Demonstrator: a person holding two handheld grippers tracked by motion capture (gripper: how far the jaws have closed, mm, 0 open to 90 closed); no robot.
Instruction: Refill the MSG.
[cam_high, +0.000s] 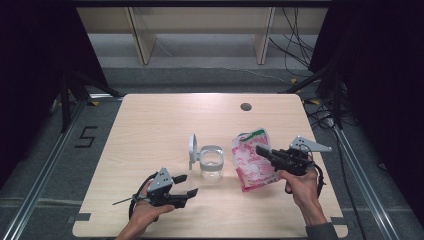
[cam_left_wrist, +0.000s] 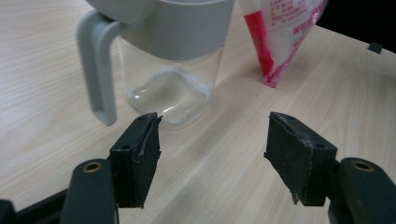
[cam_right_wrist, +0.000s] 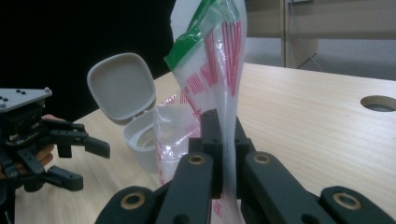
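Note:
A clear jar (cam_high: 211, 162) with a grey collar, handle and flipped-up lid (cam_high: 193, 148) stands mid-table; its clear body (cam_left_wrist: 169, 88) and its lid (cam_right_wrist: 122, 86) appear in the gripper views. To its right a red-and-white plastic bag (cam_high: 252, 161) with a green top is held a little off the table. My right gripper (cam_high: 261, 150) is shut on the bag (cam_right_wrist: 212, 74), pinching its thin film between the pads. My left gripper (cam_high: 186, 185) rests near the front left of the jar, open and holding nothing (cam_left_wrist: 212, 140).
A round cable hole (cam_high: 245, 106) sits at the table's far right. Bare wood lies to the left and behind the jar. Wooden shelf legs (cam_high: 141, 35) and cables stand beyond the table's far edge.

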